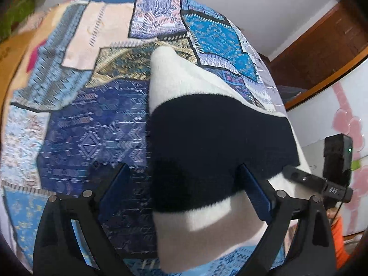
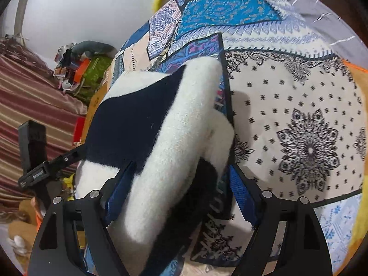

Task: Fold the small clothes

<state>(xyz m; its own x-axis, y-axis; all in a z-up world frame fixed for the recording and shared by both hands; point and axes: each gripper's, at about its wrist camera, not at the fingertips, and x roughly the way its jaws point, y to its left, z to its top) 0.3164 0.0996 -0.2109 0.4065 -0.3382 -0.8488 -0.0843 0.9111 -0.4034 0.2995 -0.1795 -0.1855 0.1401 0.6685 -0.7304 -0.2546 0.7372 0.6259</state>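
The garment (image 1: 202, 138), a fuzzy white piece with a broad navy band, lies on the patchwork bedspread (image 1: 96, 124) of a bed. In the left wrist view it runs from between the fingers of the left gripper (image 1: 184, 188) up toward the middle of the bed, tapering to a white tip. The left jaws stand wide apart, the garment lying between them; its navy part touches or overlaps the right finger, while the left finger is clear of it over bare bedspread.

In the right wrist view the garment (image 2: 161, 133) is bunched into a thick folded roll, white on top and navy on its left side. The right gripper (image 2: 179, 188) also has its jaws spread wide, straddling the roll. Whether either finger presses the fabric cannot be told. The other gripper's body shows at the garment's far side in each view.
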